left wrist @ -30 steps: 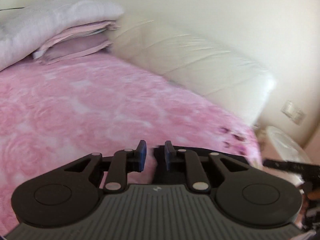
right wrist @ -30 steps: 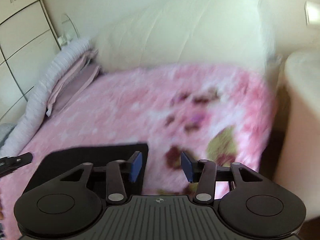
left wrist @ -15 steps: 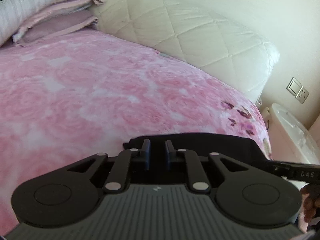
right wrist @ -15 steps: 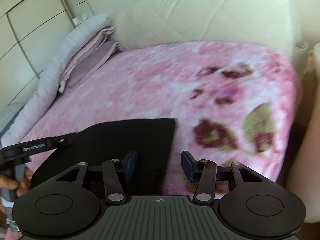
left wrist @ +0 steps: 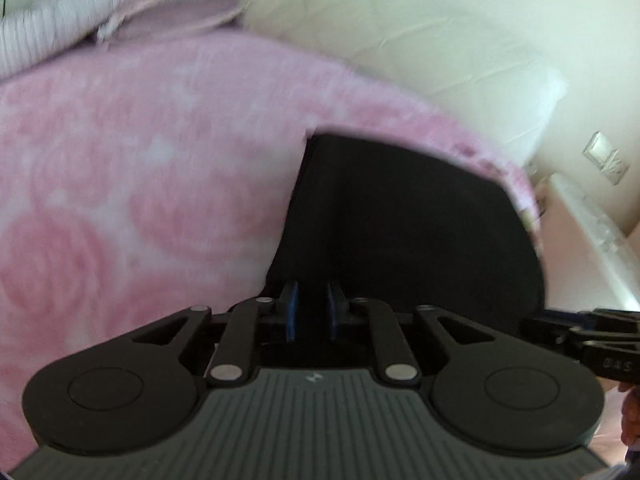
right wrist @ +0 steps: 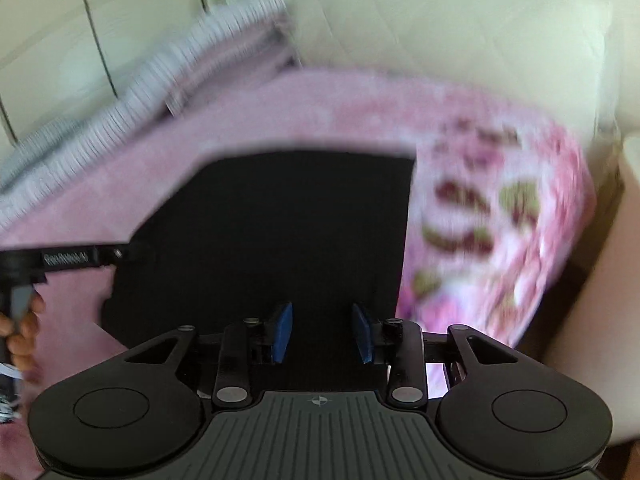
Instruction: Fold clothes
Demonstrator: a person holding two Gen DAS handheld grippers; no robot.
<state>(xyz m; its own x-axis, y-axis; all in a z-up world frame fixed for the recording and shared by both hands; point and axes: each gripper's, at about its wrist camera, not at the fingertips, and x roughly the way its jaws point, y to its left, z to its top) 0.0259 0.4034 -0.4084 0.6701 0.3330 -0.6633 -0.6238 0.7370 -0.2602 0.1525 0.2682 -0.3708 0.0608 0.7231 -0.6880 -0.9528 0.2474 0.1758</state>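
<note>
A black garment (left wrist: 400,220) lies spread on the pink bed, blurred by motion. My left gripper (left wrist: 313,312) is at the garment's near left edge, its blue pads close together with dark cloth between them. The right wrist view shows the same garment (right wrist: 280,220) with the left gripper (right wrist: 130,251) meeting its left edge. My right gripper (right wrist: 322,334) is over the near right part of the garment. Its jaws are closing, the pads still stand apart, and black cloth shows between them. In the left wrist view the right gripper (left wrist: 530,322) reaches the garment's right edge.
A pink rose-patterned blanket (left wrist: 140,200) covers the bed. Behind it are a cream padded headboard (left wrist: 420,60) and stacked pillows and bedding (left wrist: 120,12). A white nightstand (left wrist: 592,232) and a wall switch (left wrist: 606,158) are to the right, and wardrobe doors (right wrist: 60,40) to the left. A hand (right wrist: 20,332) holds the left gripper.
Both grippers have come down and forward over the bed. The black garment now fills much more of each view. The right jaws have narrowed.
</note>
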